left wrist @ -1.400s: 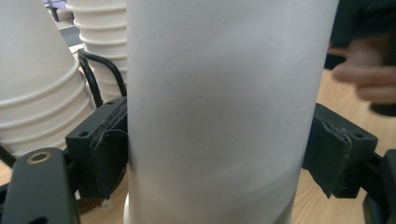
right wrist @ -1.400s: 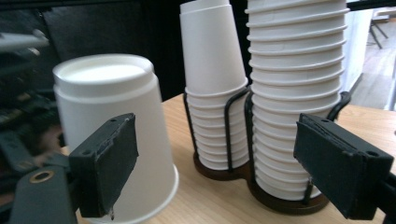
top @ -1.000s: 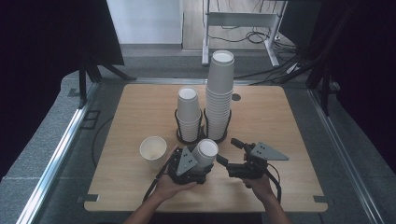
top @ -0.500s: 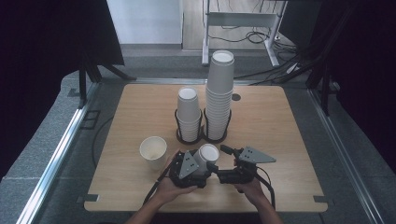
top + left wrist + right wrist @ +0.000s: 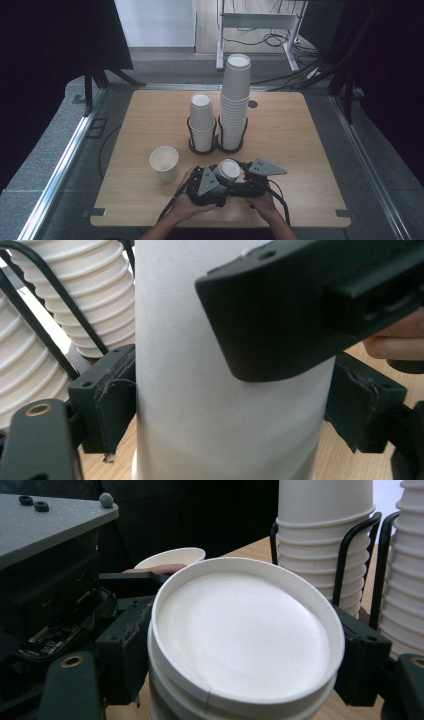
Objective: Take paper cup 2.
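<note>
Smooth white paper cup, inverted before the wire rack, between both my grippers' jaws; grip uncertain.

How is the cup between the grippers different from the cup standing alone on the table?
The cup between the grippers is upside down, base up; the lone cup stands upright, mouth open. The gripped one seems to be several cups nested; the lone cup is single. Black jaws flank the first; nothing touches the other. Both are white paper cups.

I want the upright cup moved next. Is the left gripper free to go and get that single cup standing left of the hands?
Probably not yet. The left gripper has the upside-down cups between its jaws, which have just been opening. The single cup stands unobstructed on the table; letting go first would free it.
</note>
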The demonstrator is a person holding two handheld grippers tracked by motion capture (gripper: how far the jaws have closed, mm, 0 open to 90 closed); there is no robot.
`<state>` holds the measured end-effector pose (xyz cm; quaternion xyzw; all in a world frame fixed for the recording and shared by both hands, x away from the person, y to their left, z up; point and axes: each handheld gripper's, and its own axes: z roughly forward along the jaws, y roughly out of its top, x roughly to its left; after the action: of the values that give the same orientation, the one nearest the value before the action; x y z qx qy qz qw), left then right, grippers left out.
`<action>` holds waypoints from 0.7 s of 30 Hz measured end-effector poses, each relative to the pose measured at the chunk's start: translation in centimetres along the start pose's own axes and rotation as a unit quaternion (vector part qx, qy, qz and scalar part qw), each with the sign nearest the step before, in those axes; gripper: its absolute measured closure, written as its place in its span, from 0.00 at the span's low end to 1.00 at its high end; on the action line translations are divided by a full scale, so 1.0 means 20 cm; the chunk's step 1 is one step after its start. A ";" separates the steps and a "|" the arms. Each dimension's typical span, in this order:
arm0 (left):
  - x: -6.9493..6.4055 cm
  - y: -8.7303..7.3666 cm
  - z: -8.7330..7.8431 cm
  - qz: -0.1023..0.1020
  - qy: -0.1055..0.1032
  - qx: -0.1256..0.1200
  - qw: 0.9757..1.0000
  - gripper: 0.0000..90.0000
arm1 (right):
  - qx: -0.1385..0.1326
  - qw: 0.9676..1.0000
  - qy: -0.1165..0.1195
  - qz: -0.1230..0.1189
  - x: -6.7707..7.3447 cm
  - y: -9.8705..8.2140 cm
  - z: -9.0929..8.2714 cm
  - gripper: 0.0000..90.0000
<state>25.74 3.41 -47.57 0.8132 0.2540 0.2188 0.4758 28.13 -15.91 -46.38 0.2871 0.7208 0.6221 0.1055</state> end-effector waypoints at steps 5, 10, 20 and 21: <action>0.01 0.00 0.02 -0.003 -0.008 0.024 1.000 0.07 | -0.024 1.000 0.003 0.013 -0.02 0.01 -0.02 0.27; 0.00 0.00 0.03 0.000 -0.010 0.032 0.999 0.07 | -0.039 0.999 0.020 0.022 -0.02 0.03 -0.04 0.27; 0.01 -0.01 0.03 0.000 -0.010 0.040 0.999 0.12 | -0.033 0.999 0.019 0.002 0.00 0.02 -0.03 0.26; 0.01 -0.01 0.03 0.001 -0.010 0.041 0.999 0.12 | -0.032 0.999 0.019 0.005 0.00 0.02 -0.03 0.26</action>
<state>26.24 3.16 -48.04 0.8345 0.2572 0.2008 0.4439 27.97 -16.37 -45.85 0.2754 0.7009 0.6507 0.0973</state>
